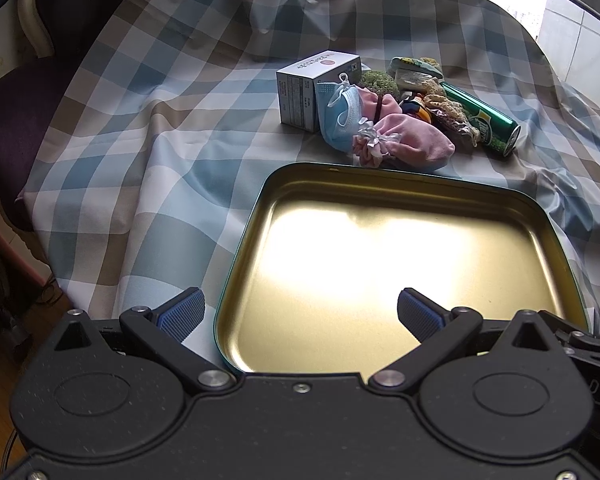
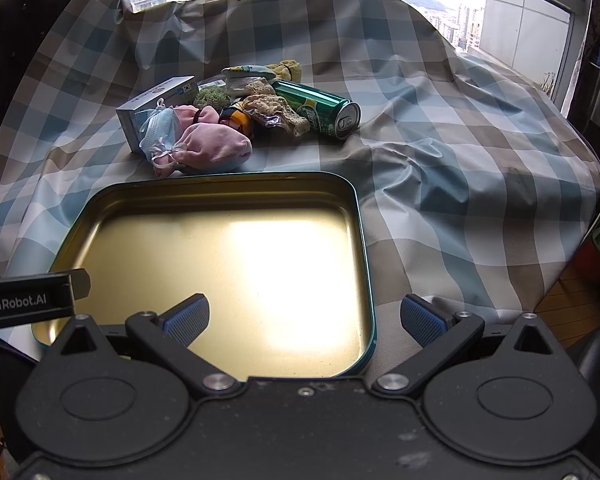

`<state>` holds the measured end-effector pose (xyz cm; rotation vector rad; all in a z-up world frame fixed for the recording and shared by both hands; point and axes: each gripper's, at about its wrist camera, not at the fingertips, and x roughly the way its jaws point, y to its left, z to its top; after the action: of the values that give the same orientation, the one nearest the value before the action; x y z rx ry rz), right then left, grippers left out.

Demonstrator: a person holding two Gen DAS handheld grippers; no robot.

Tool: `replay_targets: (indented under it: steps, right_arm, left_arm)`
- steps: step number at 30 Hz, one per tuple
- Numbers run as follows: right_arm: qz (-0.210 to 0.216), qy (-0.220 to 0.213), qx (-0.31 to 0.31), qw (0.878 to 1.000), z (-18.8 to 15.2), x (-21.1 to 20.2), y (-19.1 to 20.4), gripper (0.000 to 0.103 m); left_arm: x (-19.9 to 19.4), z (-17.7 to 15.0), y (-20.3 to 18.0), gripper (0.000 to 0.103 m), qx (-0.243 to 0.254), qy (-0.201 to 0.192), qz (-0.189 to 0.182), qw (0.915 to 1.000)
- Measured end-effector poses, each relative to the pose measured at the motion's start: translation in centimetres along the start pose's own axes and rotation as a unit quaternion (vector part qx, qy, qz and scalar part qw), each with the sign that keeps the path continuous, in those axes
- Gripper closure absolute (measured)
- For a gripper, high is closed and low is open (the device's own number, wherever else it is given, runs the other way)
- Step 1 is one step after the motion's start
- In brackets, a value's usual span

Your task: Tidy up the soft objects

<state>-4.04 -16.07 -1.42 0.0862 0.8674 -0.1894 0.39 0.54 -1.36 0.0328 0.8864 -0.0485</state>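
Observation:
A gold tin tray (image 1: 284, 184) with a teal rim lies empty on the checked cloth; it also shows in the right wrist view (image 2: 356, 216). Behind it is a heap of soft things: a pink drawstring pouch (image 1: 412, 140) (image 2: 216, 144), a blue face mask (image 1: 340, 116) (image 2: 158, 130), a green scrubber (image 1: 380, 82) (image 2: 212, 98) and crocheted cloths (image 1: 440, 106) (image 2: 272, 108). My left gripper (image 1: 300, 314) is open and empty over the tray's near left corner. My right gripper (image 2: 304, 318) is open and empty over the tray's near right corner.
A white carton (image 1: 308, 88) (image 2: 148, 108) stands left of the heap. A green can (image 1: 484, 120) (image 2: 320, 110) lies on its side at the right. A dark chair (image 1: 16, 92) stands left of the table. Windows are behind.

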Motion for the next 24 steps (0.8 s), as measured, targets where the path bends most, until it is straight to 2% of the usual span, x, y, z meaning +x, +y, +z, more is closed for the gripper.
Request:
replay_targets:
  steps: [9, 13, 20, 24]
  right_arm:
    - [0.002, -0.002, 0.000, 1.000, 0.0, -0.1, -0.1, 0.001]
    - [0.003, -0.002, 0.001, 1.000, 0.0, -0.1, -0.2, 0.001]
    - [0.000, -0.001, 0.002, 1.000, 0.9, 0.7, -0.2, 0.001]
    - [-0.004, -0.005, -0.003, 1.000, 1.9, 1.5, 0.1, 0.001]
  left_arm:
    - [0.1, 0.2, 0.0, 0.004, 0.001, 0.006, -0.010, 0.9999]
    - [-0.1, 0.2, -0.2, 0.004, 0.007, -0.003, -0.006, 1.0000]
    - [0.2, 1.1, 0.3, 0.004, 0.003, -0.015, -0.025, 0.9996]
    - [1.0, 1.9, 0.5, 0.004, 0.004, -0.022, -0.019, 0.9996]
